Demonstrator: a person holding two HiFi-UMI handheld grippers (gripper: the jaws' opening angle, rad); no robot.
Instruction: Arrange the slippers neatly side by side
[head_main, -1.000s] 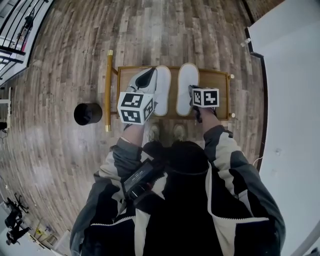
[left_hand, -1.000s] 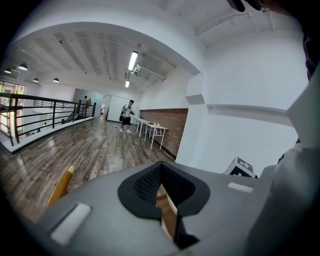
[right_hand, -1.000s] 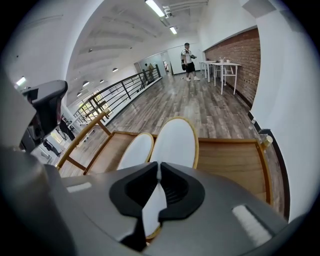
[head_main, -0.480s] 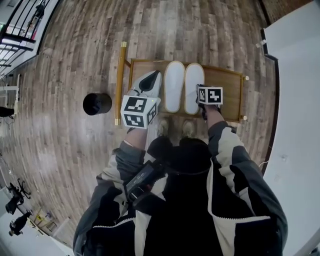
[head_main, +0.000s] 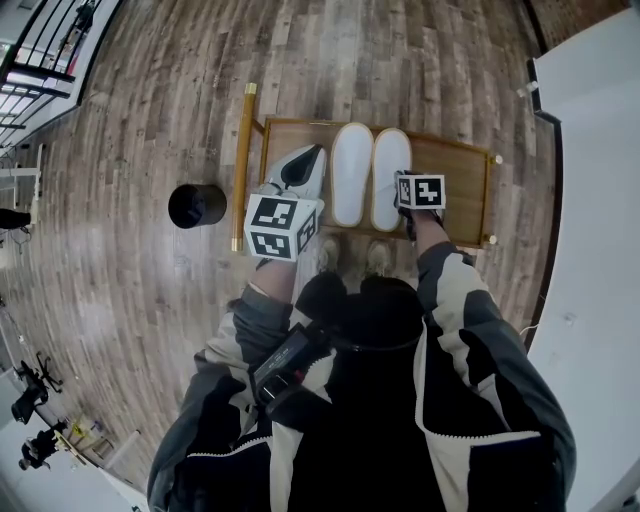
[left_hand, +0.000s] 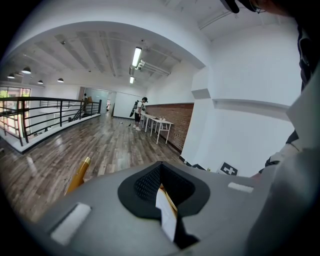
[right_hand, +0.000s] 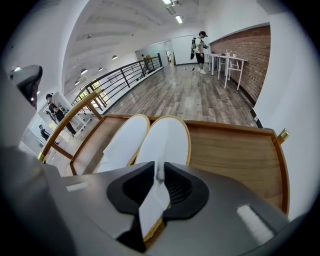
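On the low wooden table (head_main: 455, 190) I read the left slipper (head_main: 350, 175) lying side by side with the right slipper (head_main: 390, 180), touching, toes toward 12 o'clock. The right gripper (right_hand: 160, 172) sits at the right slipper's heel, at its 5 o'clock. Its fingers have just been opening to a slit, with nothing visibly pinched (the heel is hidden beneath the gripper). The left gripper (left_hand: 160, 192) hovers at the pair's 9 o'clock, fingers pressed together, empty.
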